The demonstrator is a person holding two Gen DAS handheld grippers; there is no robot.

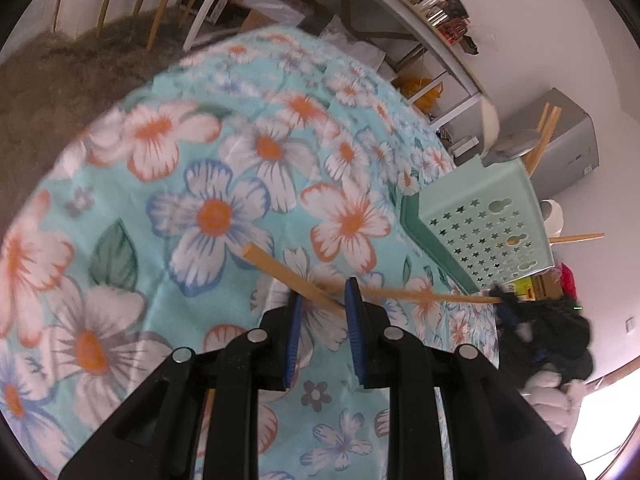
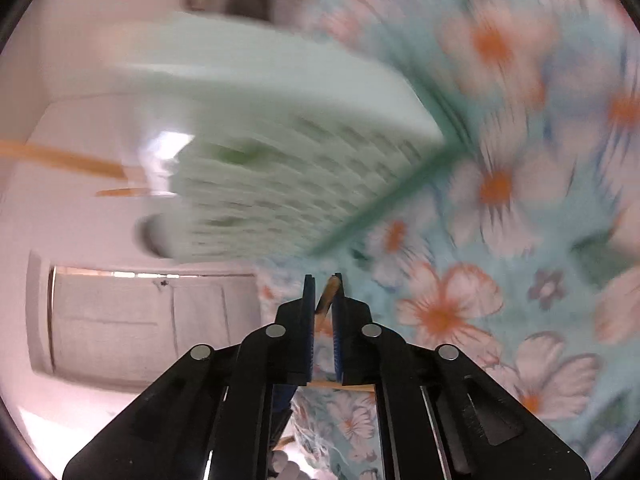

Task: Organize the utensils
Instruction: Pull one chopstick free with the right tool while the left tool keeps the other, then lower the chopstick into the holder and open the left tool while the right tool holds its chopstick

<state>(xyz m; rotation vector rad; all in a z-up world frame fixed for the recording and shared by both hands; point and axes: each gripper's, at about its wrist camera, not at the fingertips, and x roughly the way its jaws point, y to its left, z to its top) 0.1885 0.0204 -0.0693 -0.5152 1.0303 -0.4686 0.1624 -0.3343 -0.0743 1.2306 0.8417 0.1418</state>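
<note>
Wooden and pale tan, a slender square-ended chopstick (image 1: 288, 276) lay slanted between the blue-padded jaws of the left gripper (image 1: 324, 300), which clenched it above the floral turquoise tablecloth (image 1: 208, 184). A second tan wooden chopstick (image 1: 432, 295) stretched from there toward the right gripper (image 1: 506, 306), whose jaws were clamped on its far tip. In the blurred right wrist view that stick (image 2: 327, 295) showed pinched between the pads. Nearby stood a mint-green plastic utensil holder with star-shaped holes (image 1: 488, 216), more chopsticks poking from it.
</note>
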